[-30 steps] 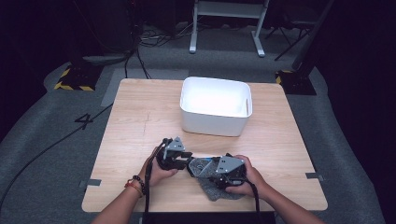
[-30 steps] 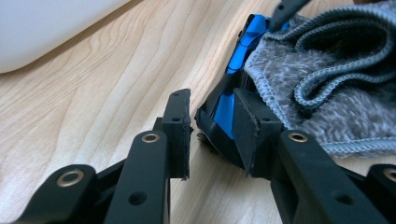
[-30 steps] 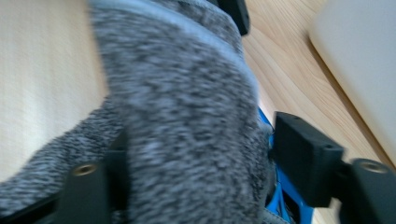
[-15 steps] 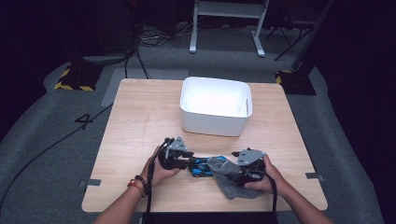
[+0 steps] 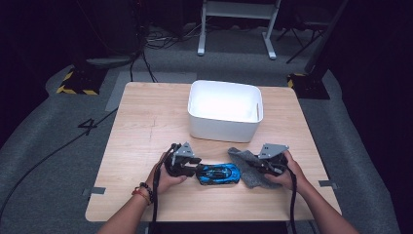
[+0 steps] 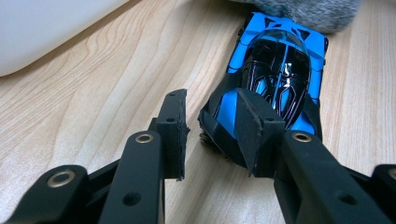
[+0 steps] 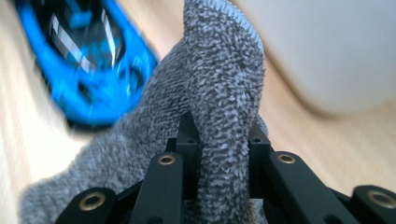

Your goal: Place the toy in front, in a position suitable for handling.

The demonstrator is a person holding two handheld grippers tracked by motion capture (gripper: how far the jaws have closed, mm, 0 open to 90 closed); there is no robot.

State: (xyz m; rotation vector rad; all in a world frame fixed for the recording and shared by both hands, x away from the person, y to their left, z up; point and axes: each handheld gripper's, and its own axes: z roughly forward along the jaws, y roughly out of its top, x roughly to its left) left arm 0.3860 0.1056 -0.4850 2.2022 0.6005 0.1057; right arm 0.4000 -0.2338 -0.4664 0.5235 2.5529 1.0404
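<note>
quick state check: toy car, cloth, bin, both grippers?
toy car: upright on the table, front end between the left gripper's jaws
cloth: bunched, pinched by the right gripper
bin: upright, open top, looks empty
left gripper: shut on the toy car
right gripper: shut on the cloth

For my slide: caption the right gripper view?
Right gripper pinching a fold of grey cloth beside the blue toy car.

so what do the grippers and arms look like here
Both the left gripper and right gripper are black, each topped by a grey three-cornered plate, trailing a black cable. The jaws are flat black bars with brass-coloured rivets. Forearms are bare; the left wrist wears dark and red bracelets.
</note>
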